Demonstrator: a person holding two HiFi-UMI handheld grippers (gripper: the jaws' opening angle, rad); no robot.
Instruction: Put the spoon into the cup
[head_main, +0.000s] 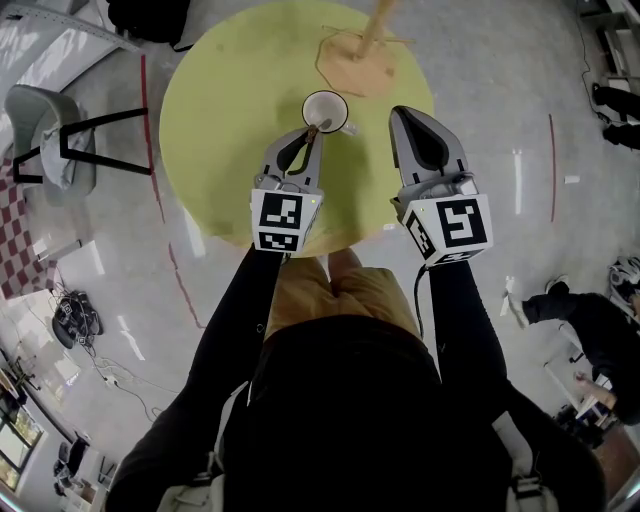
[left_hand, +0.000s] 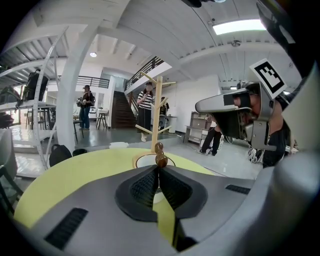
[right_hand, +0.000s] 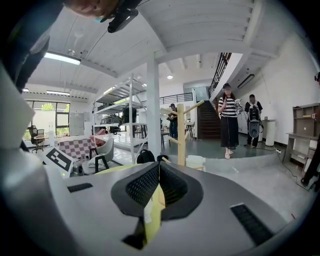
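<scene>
Round yellow-green table (head_main: 215, 130), white cup (head_main: 325, 108) near the middle. Left gripper (head_main: 308, 135) clenched on the brown beaded spoon (left_hand: 160, 156), right at the cup's near rim. Right gripper (head_main: 400, 115) pinched closed, empty, just beside the cup.

**Three cameras around one round table**

The head view looks steeply down from above the person onto the yellow-green table (head_main: 220, 130). It takes in the whole tabletop and both grippers from behind.

The left gripper view rides just behind the left gripper (head_main: 312, 131), low and close over the tabletop. It faces across the table toward the wooden rack (left_hand: 159, 110), with the cup (left_hand: 150, 161) very near in front. The right gripper (left_hand: 198, 106) shows at its right edge.

The right gripper view sits equally low and faces roughly the same way, nearly level. The rack stands a little further off in it.

All three views share the table and the rack.
</scene>
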